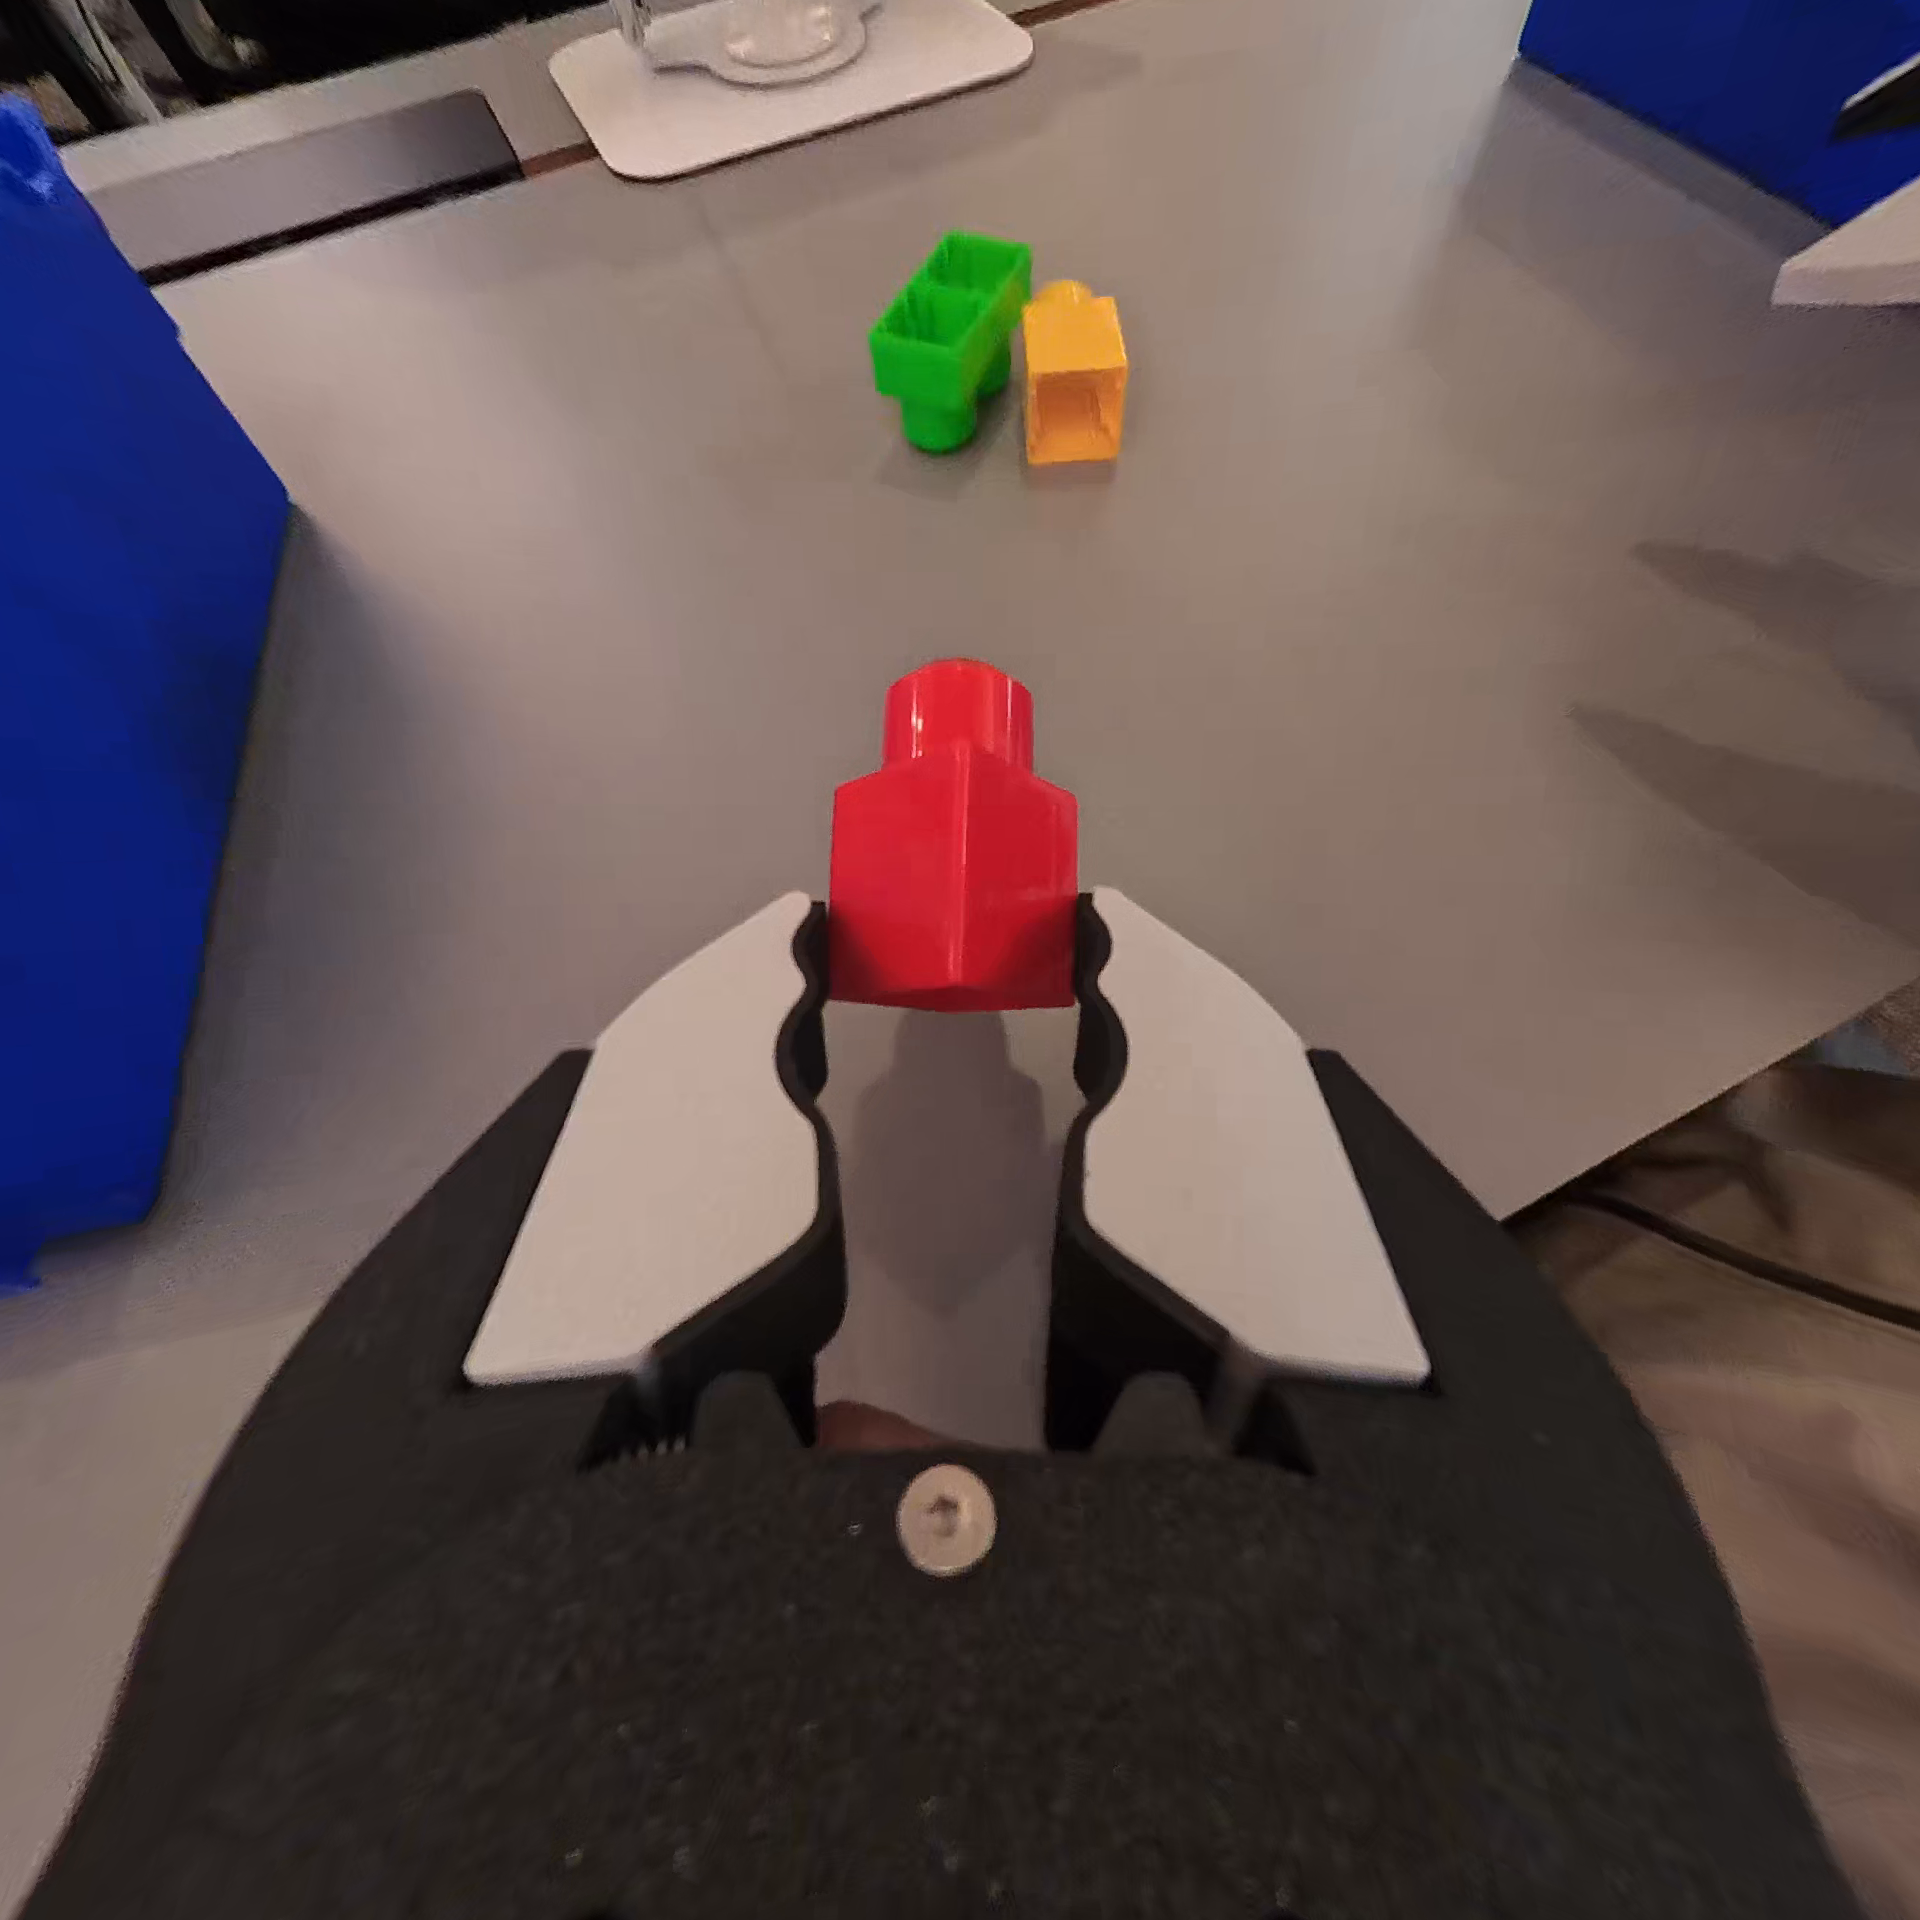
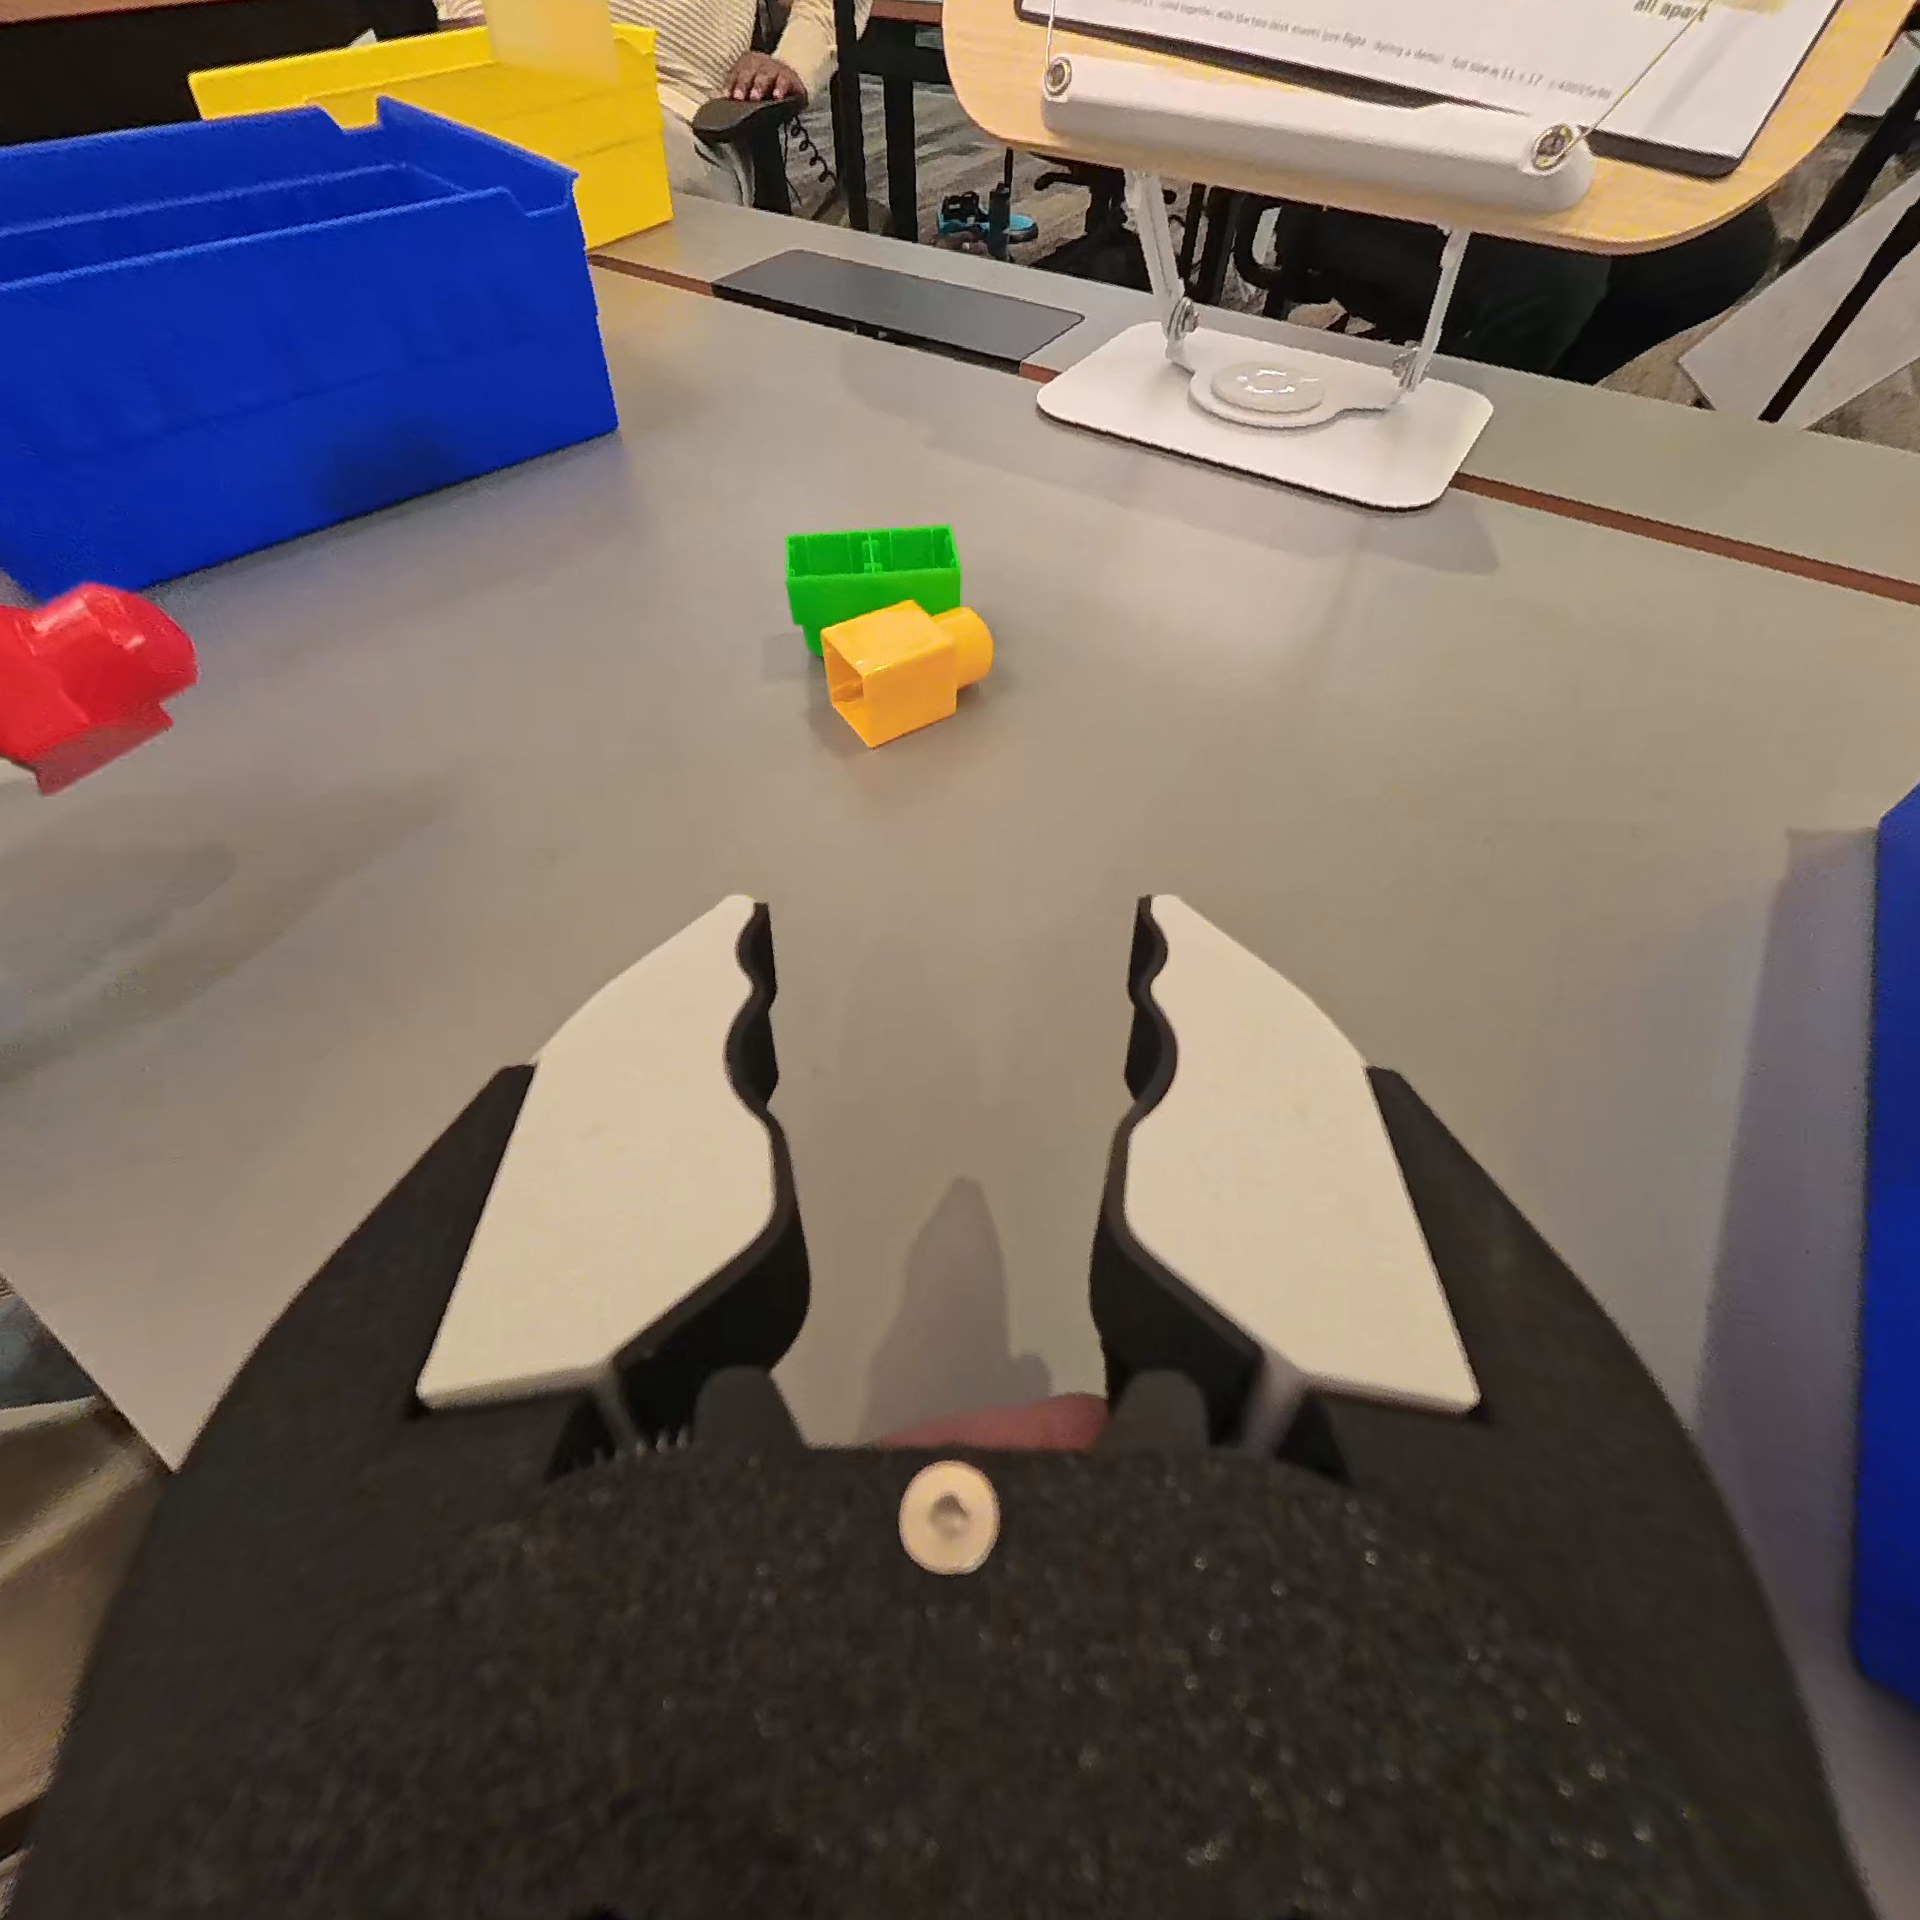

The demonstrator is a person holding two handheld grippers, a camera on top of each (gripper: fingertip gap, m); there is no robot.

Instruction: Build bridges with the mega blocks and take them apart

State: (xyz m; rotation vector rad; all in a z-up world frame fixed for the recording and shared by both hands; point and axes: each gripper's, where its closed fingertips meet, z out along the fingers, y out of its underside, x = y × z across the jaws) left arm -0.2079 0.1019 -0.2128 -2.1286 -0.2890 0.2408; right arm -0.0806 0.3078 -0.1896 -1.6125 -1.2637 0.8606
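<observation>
The left gripper [image 1: 954, 951] is clamped on a red block [image 1: 954, 883], its two fingertips pressing the lower sides of the block's square body while the single round stud points forward, away from the camera; the block is held clear above the table, casting a shadow beneath it; the right gripper [image 2: 954, 935] stands with its jaws wide apart and nothing between them, hovering over bare tabletop. The grey table [image 2: 1351, 779] is smooth and faintly glossy; near its middle a green block [image 2: 871, 577], a two-stud piece, lies with its hollow underside showing, and an orange block [image 2: 891, 673], a single-stud piece, lies on its side just beside it, seemingly touching, with its open base turned toward the right wrist camera; both lie well ahead of either gripper. At the far edge of the table a dark flat panel [image 2: 899, 301] sits flush in the surface, and a white stand [image 2: 1268, 416] carries a tilted wooden board [image 2: 1299, 156] with a printed sheet clipped to it. Beyond the table, chairs and a seated person's arm are partly in view. A blue bin [image 2: 291, 332] rests on the table at the left, with a yellow bin [image 2: 582, 135] behind it; whether either holds anything cannot be told from this angle; another blue bin [image 2: 1896, 1247] shows at the right edge.
</observation>
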